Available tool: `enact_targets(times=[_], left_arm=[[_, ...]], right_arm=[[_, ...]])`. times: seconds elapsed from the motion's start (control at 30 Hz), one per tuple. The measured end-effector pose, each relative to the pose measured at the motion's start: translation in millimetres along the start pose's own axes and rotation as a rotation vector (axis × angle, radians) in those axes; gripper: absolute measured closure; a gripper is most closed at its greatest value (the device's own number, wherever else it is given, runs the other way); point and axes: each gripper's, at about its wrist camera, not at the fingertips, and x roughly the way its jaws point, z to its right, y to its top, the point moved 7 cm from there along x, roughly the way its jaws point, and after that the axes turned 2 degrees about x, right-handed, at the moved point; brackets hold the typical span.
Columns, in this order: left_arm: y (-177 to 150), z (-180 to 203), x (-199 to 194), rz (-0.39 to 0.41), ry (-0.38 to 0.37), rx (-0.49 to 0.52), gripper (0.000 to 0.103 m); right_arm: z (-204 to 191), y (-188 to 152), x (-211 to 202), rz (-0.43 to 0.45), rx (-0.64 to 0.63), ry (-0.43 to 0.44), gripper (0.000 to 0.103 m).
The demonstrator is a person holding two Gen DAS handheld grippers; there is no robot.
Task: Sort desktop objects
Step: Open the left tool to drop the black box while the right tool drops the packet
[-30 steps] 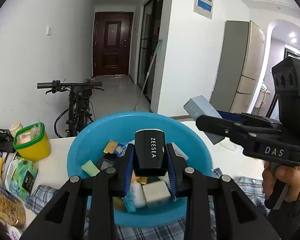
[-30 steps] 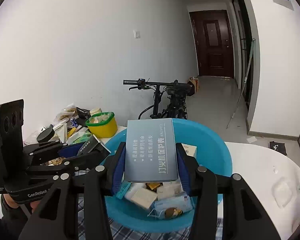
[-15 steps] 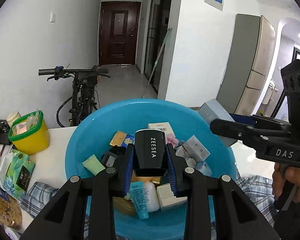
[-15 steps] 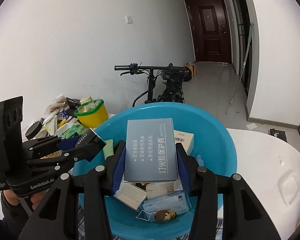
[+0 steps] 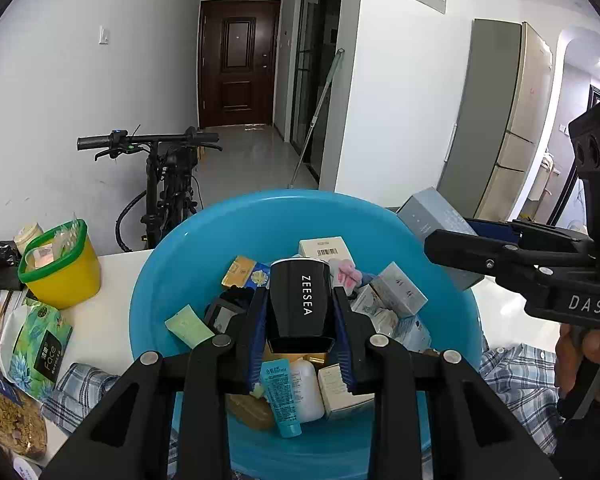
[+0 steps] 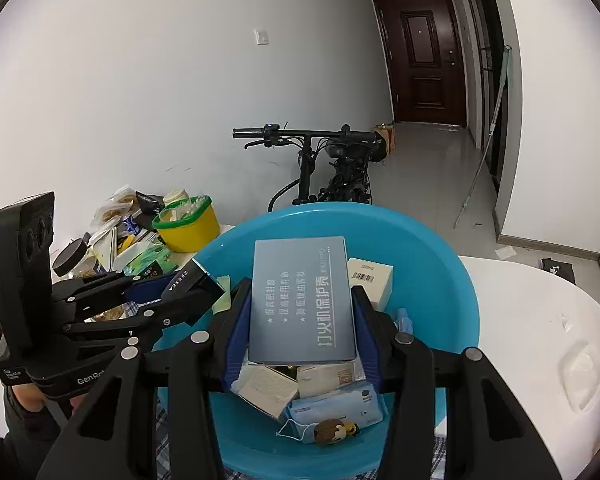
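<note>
We hold a black box marked ZEESEA (image 5: pixel 300 304) clamped between the blue pads of the left gripper (image 5: pixel 300 328), and a flat grey-blue box with white Chinese print (image 6: pixel 302 300) clamped in the right gripper (image 6: pixel 300 320). Both hang side by side just above the blue basin (image 5: pixel 172 264), which already holds a heap of small cartons, a teal tube (image 5: pixel 280 396), a white bottle (image 5: pixel 306 390) and, nearer the right gripper, a tissue pack (image 6: pixel 336 404) and a face mask (image 6: pixel 296 430).

Over the last second both grippers have come down toward the basin: its rim now fills more of each view and the heap inside sits closer under the held boxes. In the last half second they have barely shifted, and neither grip has loosened. We judge that both boxes are lined up for dropping and that release is the step in hand.

Outside the basin, a yellow tub with a green rim (image 5: pixel 58 268) and a clutter of snack packets (image 6: pixel 120 220) wait on the white table (image 6: pixel 540 320), beside a checked cloth (image 5: pixel 516 376). A bicycle (image 5: pixel 168 184) stands behind, against the wall.
</note>
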Motion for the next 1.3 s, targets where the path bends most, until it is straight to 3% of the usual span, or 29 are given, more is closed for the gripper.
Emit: enact_targets(times=[0.67,0.73,0.77,0.8,0.87,1.3], left_arm=[[-3,-5,5,-0.017,0.016,-0.011,0.071],[-4,-7,7,-0.023,0.023,-0.019,0.061],[-4,-9,9,-0.031,0.03,-0.026,0.025],[-4,-12,9,-0.032,0.053,-0.034,0.0],[0,-17,3,0.019,0.093,-0.042,0.0],[0,-19,3,0.0,0.106,-0.033,0.0]], right_arm=[[0,-1,4,-0.005,0.004,-0.002,0.057],[0,-1,4,-0.005,0.005,-0.002,0.057],[0,-1,4,-0.004,0.005,-0.002,0.057],[0,-1,4,-0.004,0.006,-0.003,0.057],[0,-1,4,-0.004,0.007,-0.002,0.057],[0,-4,6,-0.012,0.007,-0.002,0.057]])
